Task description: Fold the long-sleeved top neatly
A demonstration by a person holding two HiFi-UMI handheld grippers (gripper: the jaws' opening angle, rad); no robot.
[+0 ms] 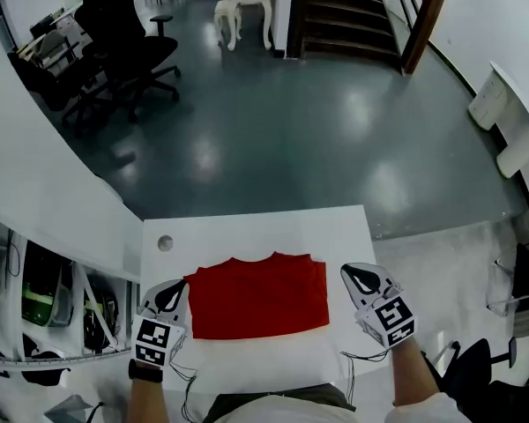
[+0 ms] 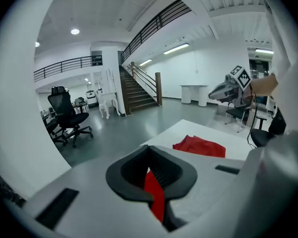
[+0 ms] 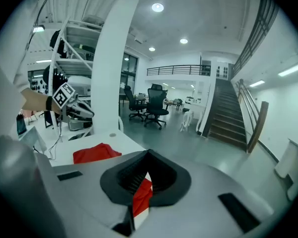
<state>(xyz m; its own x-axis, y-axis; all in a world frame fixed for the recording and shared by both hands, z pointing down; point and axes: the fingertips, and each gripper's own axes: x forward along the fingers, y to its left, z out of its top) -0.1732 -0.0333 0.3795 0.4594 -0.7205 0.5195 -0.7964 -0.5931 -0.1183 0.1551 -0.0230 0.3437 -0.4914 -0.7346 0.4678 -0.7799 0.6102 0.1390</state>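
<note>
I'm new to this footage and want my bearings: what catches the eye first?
A bright red top lies on the white table. The left gripper and right gripper flank it, each shut on its cloth. Beyond, dark office chairs stand on a glossy grey floor.

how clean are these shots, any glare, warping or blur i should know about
Head view: sharp, wide-angle bend at the edges, pale glare patches on the glossy floor, red top evenly lit. Left gripper view: strong fisheye, dark corners, the near jaws soft. Right gripper view: same fisheye, bright ceiling lamp, background crisp.
</note>
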